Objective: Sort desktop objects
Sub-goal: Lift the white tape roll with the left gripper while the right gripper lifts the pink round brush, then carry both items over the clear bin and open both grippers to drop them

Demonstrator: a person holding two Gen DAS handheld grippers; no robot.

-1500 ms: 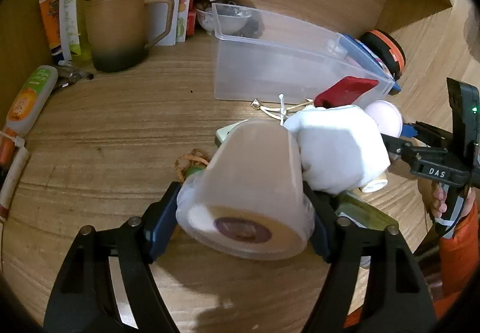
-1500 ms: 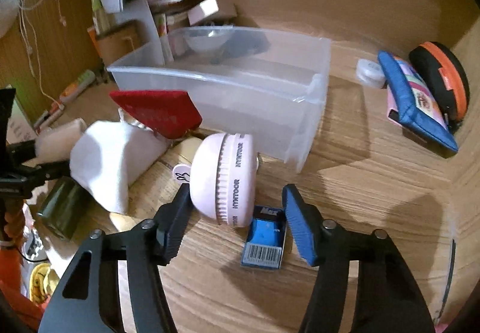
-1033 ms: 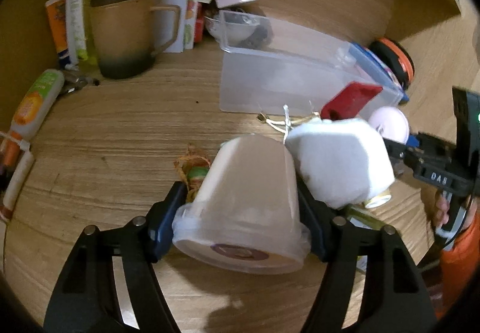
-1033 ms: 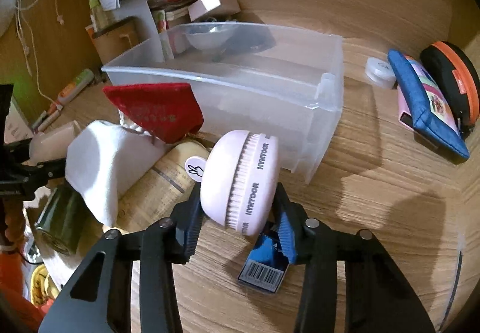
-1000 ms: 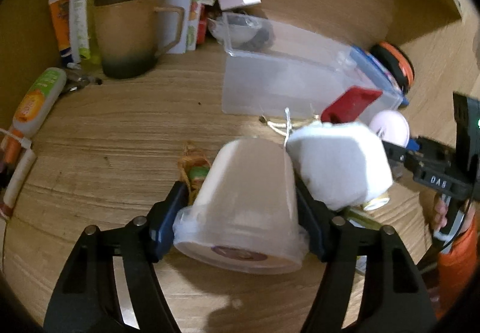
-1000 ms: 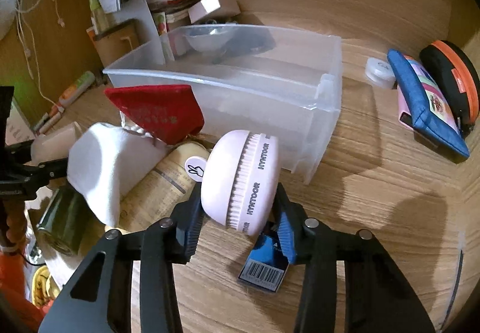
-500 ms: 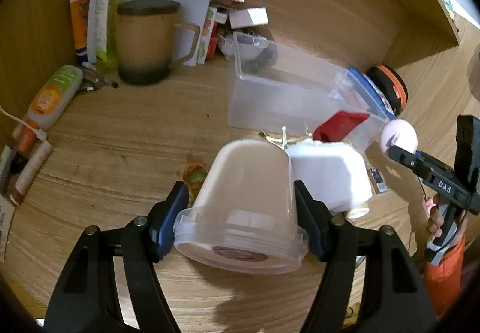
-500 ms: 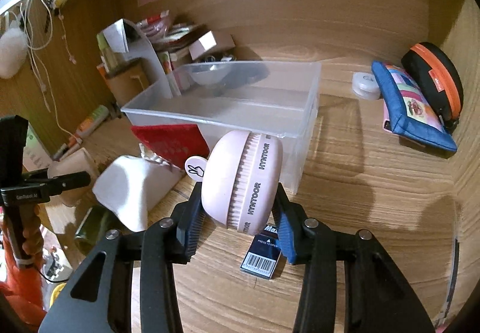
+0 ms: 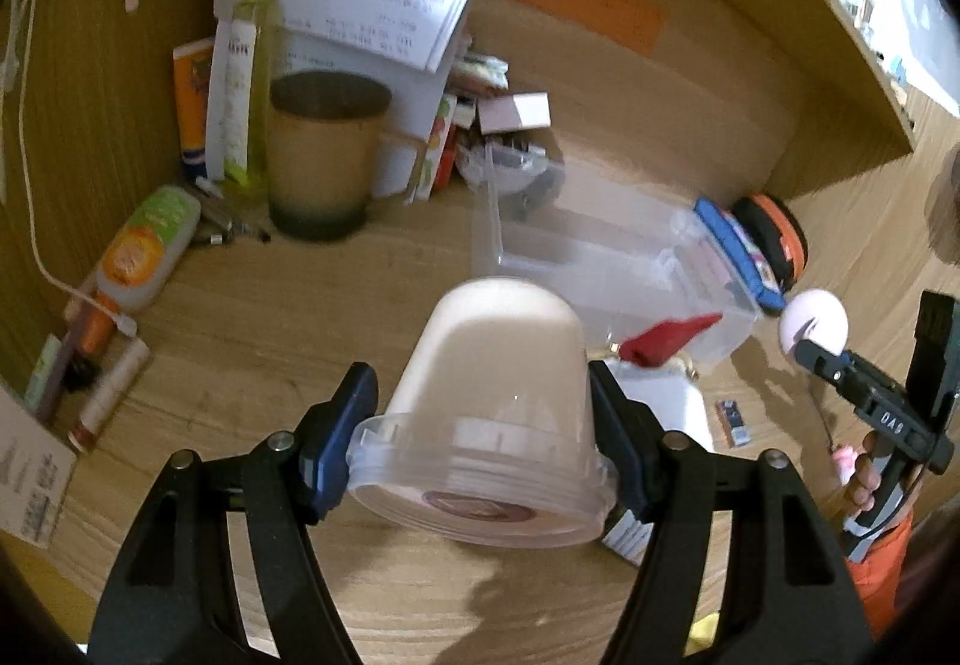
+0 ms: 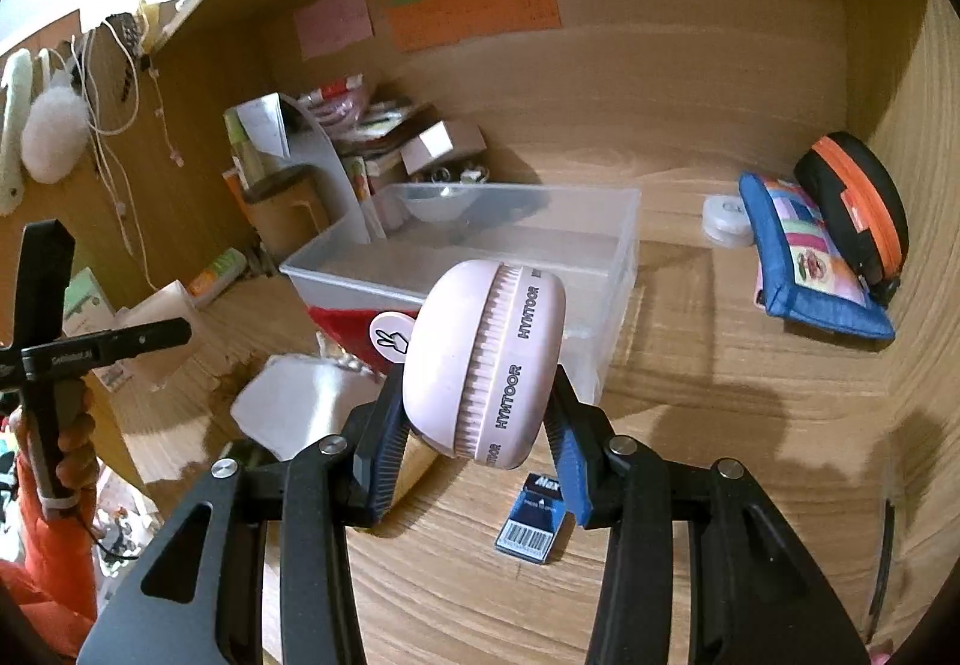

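above the desk [image 9: 252, 317], tub [image 9: 492, 401] held clear.

The plastic bin [image 10: 510, 245] sits mid-desk; the mug [image 9: 321, 161] stands to its left, two pouches [image 10: 804, 257] to its right, and a small carton [image 10: 531, 521] lies in front.

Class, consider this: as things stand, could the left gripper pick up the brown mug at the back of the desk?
Probably not yet: the left gripper is shut on a plastic tub, so its jaws are full, though the desk before the brown mug looks clear.
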